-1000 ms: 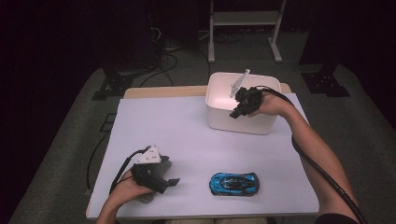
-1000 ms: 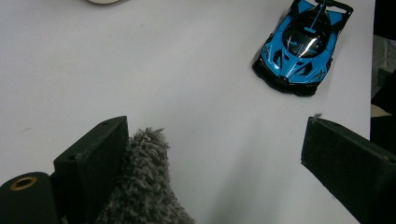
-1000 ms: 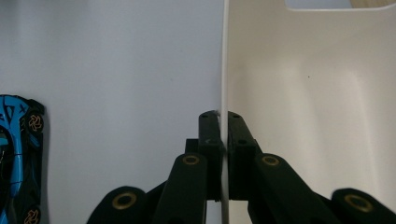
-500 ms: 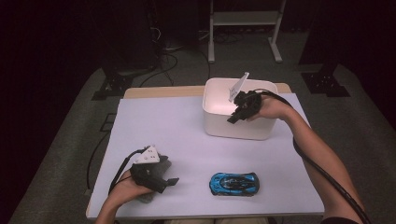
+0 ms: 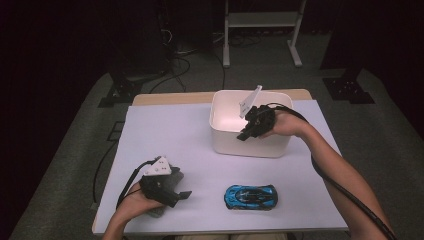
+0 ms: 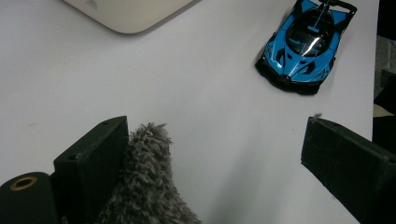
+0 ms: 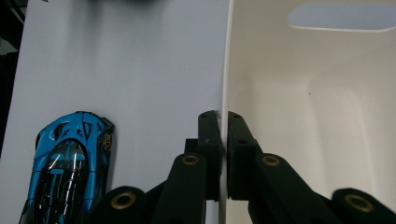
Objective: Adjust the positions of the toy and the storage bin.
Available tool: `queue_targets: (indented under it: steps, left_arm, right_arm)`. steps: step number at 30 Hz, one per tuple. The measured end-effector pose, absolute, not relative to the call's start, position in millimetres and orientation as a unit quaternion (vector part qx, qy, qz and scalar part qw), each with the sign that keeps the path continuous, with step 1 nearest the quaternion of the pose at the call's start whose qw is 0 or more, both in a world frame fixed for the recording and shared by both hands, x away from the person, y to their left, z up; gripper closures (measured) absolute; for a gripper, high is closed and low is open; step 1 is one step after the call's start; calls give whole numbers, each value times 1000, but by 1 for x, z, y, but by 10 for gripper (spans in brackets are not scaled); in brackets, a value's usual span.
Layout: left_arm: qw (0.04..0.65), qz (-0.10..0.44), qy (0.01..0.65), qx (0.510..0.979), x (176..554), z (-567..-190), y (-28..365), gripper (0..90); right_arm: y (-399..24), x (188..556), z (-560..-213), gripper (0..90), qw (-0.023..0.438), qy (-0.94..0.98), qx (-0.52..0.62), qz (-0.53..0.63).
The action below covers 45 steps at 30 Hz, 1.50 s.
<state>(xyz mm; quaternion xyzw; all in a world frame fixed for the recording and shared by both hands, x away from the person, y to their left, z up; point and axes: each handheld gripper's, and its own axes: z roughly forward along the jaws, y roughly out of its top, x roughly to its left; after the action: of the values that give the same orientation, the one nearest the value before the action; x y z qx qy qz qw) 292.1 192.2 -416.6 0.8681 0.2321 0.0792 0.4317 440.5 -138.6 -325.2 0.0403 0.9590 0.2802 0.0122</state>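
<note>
- Nearest, the left tool (image 5: pixel 167 192) rests on the tabletop (image 5: pixel 175 130), jaws wide, a grey fuzzy cloth (image 6: pixel 144 186) against one jaw, ungripped.
- The blue toy car (image 5: pixel 250 196) lies just beyond, untouched.
- Farther, the right tool (image 5: pixel 248 131) is clamped on the white bin (image 5: pixel 250 145) front wall; the right gripper view shows the rim pinched.
- Judged: dragging the bin; next, keep the pull level.

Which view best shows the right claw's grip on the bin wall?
The right gripper view: the right claw is pinched shut on the bin wall, seen edge-on. The high view shows the hand at the near rim; the left gripper view catches just a bin corner.
</note>
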Motion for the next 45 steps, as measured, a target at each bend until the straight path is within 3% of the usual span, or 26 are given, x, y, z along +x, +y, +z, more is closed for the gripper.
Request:
queue_targets:
  steps: [45]
  left_arm:
    - [425,80,228,872,291,-417,191,76]
  right_arm:
    - [-119,391,-323,847,2,958,-13,285]
